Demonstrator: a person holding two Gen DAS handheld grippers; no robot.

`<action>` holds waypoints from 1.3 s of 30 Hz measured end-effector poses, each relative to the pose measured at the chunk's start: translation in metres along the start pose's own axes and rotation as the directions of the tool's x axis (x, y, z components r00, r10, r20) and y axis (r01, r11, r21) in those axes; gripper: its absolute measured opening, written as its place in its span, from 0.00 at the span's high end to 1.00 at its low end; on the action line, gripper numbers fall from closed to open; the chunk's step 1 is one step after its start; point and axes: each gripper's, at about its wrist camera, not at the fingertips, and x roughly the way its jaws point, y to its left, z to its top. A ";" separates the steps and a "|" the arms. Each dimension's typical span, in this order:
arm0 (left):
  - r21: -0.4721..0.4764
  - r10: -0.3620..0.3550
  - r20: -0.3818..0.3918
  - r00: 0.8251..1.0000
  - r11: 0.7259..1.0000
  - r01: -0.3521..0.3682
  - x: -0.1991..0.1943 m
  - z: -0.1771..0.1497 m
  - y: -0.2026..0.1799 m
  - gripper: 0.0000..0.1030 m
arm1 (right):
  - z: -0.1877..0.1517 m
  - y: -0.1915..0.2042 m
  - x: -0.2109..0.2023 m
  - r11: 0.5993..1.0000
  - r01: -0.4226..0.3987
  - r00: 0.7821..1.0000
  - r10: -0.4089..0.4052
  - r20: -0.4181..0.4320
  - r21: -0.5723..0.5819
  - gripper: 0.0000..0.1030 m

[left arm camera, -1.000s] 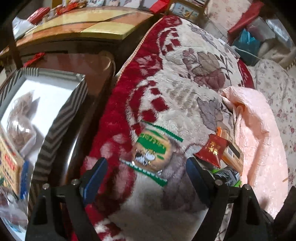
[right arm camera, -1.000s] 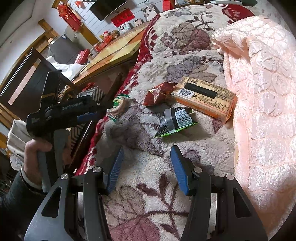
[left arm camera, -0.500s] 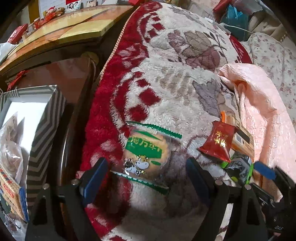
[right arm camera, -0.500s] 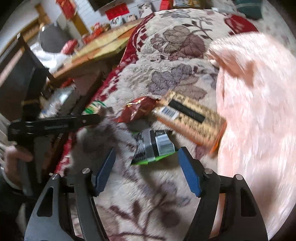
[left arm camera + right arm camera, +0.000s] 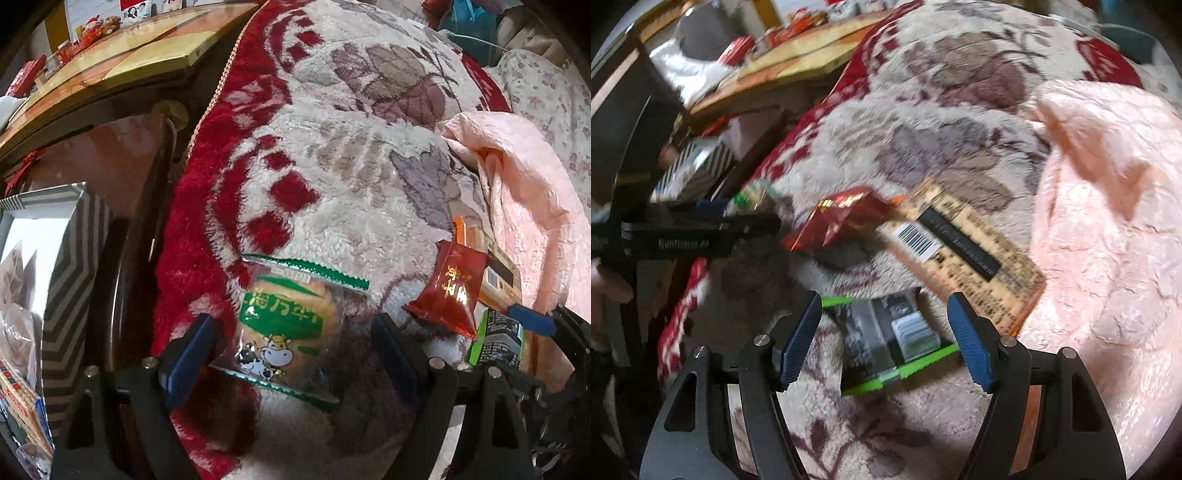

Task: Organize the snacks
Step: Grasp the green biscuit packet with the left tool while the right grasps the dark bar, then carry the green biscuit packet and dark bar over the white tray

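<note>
A clear snack packet with green edges and a cow picture (image 5: 284,328) lies on the fleece blanket between the fingers of my open left gripper (image 5: 295,354). A red foil packet (image 5: 448,291) lies to its right, also in the right wrist view (image 5: 842,221). A green-and-black packet (image 5: 890,339) lies between the fingers of my open right gripper (image 5: 886,343). A long orange-and-cream box with a barcode (image 5: 964,258) lies behind it. My left gripper shows in the right wrist view (image 5: 701,232) at the left.
A grey zigzag-patterned box (image 5: 62,295) holding snack bags stands on the left beside the bed. A dark wooden table (image 5: 110,66) is behind it. A pink quilt (image 5: 1100,240) covers the right of the bed. The blanket (image 5: 332,166) has a red border.
Both grippers have moved forward and down. The cow packet now sits between the left fingers, and the green-and-black packet sits between the right fingers. Both stay open.
</note>
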 end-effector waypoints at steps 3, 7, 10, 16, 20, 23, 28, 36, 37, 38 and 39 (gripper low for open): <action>0.004 0.009 0.000 1.000 1.000 -0.009 0.003 0.001 -0.001 0.15 | -0.005 0.003 -0.002 1.000 0.006 1.000 -0.006 0.005 -0.019 0.31; 0.016 0.017 0.001 1.000 1.000 -0.017 0.005 0.002 -0.004 0.16 | -0.012 -0.001 0.003 0.999 -0.031 0.999 0.031 -0.005 0.006 0.47; 0.022 0.024 0.022 0.999 0.999 -0.025 0.002 0.001 -0.004 0.41 | -0.019 -0.004 0.003 0.998 -0.056 0.998 0.055 0.028 0.022 0.59; 0.001 0.020 0.045 0.999 1.000 -0.020 -0.011 -0.007 0.001 0.51 | -0.030 0.008 -0.013 0.998 -0.068 0.995 0.066 0.073 0.016 0.60; -0.031 -0.005 0.071 0.997 0.999 0.007 -0.029 -0.021 0.004 0.51 | -0.038 0.014 -0.024 0.994 -0.096 0.990 0.091 0.106 0.048 0.60; -0.034 -0.003 0.087 0.996 0.999 0.006 -0.041 -0.033 0.003 0.50 | -0.043 0.021 -0.029 0.993 -0.106 0.988 0.098 0.120 0.054 0.60; -0.052 0.016 0.119 0.993 0.999 -0.010 -0.064 -0.057 0.004 0.50 | -0.049 0.033 -0.032 0.989 -0.129 0.984 0.119 0.132 0.072 0.60; -0.077 0.048 0.160 0.986 0.996 -0.036 -0.094 -0.092 0.008 0.50 | -0.052 0.063 -0.039 0.991 -0.131 0.982 0.124 0.141 0.041 0.60; -0.075 0.056 0.167 0.984 0.996 -0.043 -0.097 -0.094 0.008 0.50 | -0.052 0.067 -0.039 0.990 -0.133 0.982 0.127 0.140 0.036 0.60; -0.074 0.062 0.174 0.983 0.996 -0.050 -0.101 -0.097 0.009 0.50 | -0.051 0.072 -0.039 0.990 -0.140 0.981 0.135 0.139 0.030 0.60; -0.075 0.069 0.179 0.981 0.996 -0.056 -0.104 -0.100 0.010 0.50 | -0.051 0.077 -0.039 0.989 -0.145 0.981 0.140 0.138 0.024 0.60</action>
